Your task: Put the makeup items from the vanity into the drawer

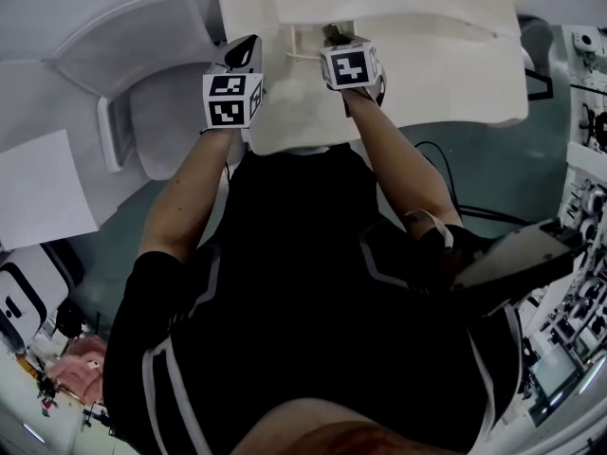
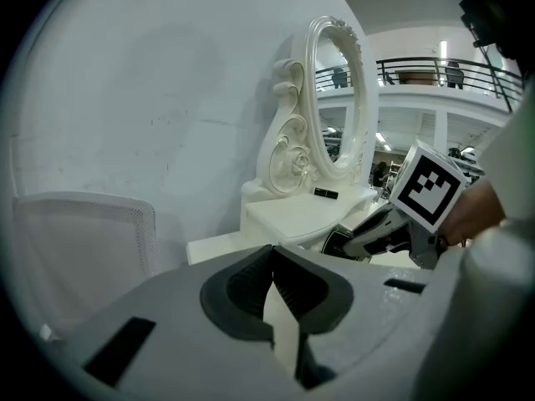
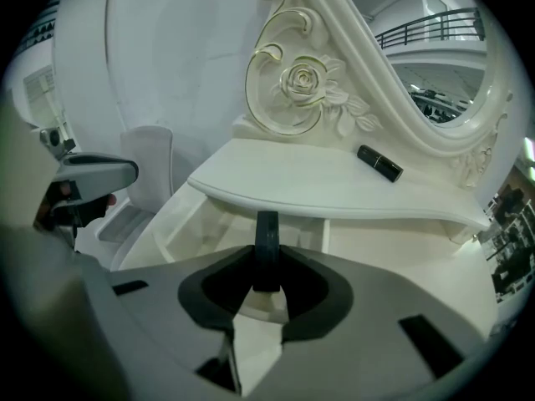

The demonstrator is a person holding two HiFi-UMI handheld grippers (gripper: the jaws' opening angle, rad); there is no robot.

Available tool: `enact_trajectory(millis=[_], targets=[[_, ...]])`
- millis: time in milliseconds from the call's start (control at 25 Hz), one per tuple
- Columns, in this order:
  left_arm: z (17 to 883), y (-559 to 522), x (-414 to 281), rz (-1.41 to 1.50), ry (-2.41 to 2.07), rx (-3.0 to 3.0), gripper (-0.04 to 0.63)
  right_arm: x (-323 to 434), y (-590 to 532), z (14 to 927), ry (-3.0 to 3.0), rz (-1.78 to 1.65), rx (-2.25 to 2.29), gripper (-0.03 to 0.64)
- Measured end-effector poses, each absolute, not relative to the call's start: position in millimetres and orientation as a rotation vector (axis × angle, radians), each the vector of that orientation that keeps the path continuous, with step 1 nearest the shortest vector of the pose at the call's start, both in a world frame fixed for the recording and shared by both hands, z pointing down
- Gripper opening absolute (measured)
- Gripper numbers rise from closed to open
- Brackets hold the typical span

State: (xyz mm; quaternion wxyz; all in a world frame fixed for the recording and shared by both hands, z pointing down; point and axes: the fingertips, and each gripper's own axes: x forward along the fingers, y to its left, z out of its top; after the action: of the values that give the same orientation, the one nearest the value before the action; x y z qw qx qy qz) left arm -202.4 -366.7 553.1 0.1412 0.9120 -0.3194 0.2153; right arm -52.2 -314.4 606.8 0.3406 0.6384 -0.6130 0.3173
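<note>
My right gripper (image 3: 266, 261) is shut on a dark slim makeup item (image 3: 267, 236) that stands upright between its pads. It hovers over the open drawer (image 3: 196, 224) under the white vanity top (image 3: 284, 178). A black lipstick (image 3: 380, 162) lies on that top by the ornate mirror (image 3: 401, 65). My left gripper (image 2: 272, 282) has its pads together with nothing between them, just left of the right gripper (image 2: 380, 232). In the head view the left gripper (image 1: 245, 50) and the right gripper (image 1: 334, 34) reach side by side toward the vanity (image 1: 455, 64).
A white mesh chair (image 1: 142, 112) stands left of the vanity, close to my left gripper. Equipment racks (image 1: 583, 207) and black cables (image 1: 446, 173) lie to the right. White sheets (image 1: 43, 192) lie on the floor at the left.
</note>
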Motion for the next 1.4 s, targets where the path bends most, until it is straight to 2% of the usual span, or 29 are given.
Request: enact_trajectory(millis=[600, 1400], targets=[[554, -360, -207, 0.592, -0.885, 2.626, 0.005, -36, -312, 612, -1.536, 0.803, 1.566, 0.099], [543, -346, -210, 0.586, -0.892, 2.629, 0.005, -38, -306, 601, -1.620, 0.847, 1.556, 0.199]])
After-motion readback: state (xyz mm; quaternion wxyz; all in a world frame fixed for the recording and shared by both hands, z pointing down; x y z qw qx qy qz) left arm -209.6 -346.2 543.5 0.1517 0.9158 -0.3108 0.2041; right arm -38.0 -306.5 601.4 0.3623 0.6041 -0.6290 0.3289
